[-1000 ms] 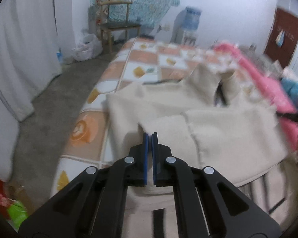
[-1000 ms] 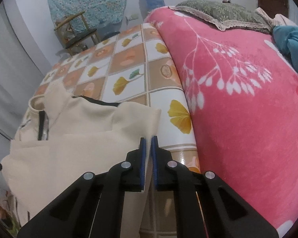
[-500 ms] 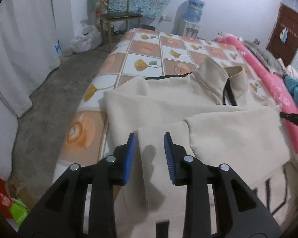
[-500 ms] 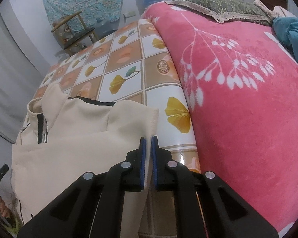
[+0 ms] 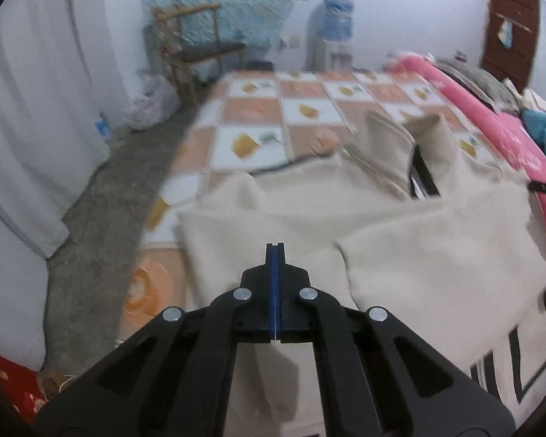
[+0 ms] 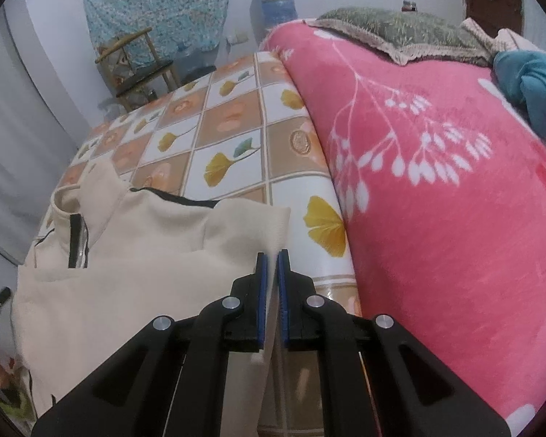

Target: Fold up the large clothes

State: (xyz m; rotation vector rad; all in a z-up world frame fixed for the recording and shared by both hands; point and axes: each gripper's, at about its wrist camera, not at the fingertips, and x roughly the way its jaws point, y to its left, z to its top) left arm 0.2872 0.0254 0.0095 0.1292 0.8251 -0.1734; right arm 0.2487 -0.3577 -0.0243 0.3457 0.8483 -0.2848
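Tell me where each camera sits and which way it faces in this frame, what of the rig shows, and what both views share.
Left wrist: on the left gripper, angled down across the cream sweatshirt toward the far wall; its shut jaws show.
Right wrist: on the right gripper, angled down along the sweatshirt's edge beside the pink blanket; its jaws pinch the fabric.
Shared: sweatshirt, blanket, checked tablecloth, wooden chair, water dispenser.

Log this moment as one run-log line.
step: folding cream jacket on checked tablecloth | left tool: just closed, nothing between pads | right tool: shut on jacket edge | pink blanket alongside
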